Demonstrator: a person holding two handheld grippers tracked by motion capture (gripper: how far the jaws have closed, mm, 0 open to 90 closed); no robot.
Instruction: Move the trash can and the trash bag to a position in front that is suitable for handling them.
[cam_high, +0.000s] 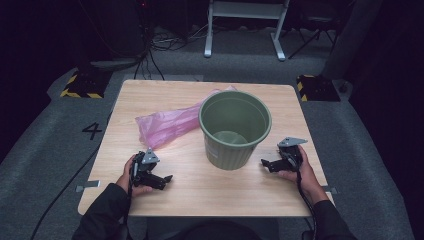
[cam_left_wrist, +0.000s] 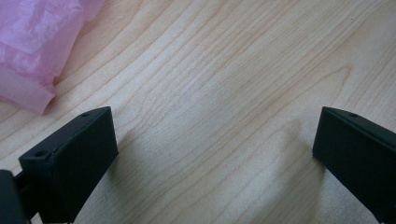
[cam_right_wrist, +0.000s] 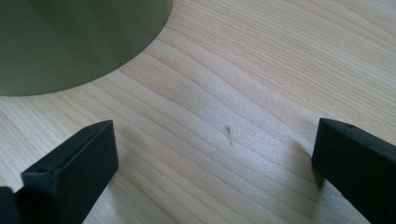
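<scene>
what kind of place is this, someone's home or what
Probably a lab or recording studio, not a home: a lone wooden table on grey carpet, black-and-yellow hazard-striped blocks on the floor, loose cables behind, and a floor mark reading 4.

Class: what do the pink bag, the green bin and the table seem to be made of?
Bag: thin plastic film, likely; translucent, crinkled. Bin: probably moulded plastic; matte, ribbed wall. Table: wood or wood-look laminate; pale grain lines, smooth.

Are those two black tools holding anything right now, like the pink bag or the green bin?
No. The left tool and right tool both rest open on the table, nothing between their jaws. The pink plastic bag and the green bin lie untouched.
</scene>
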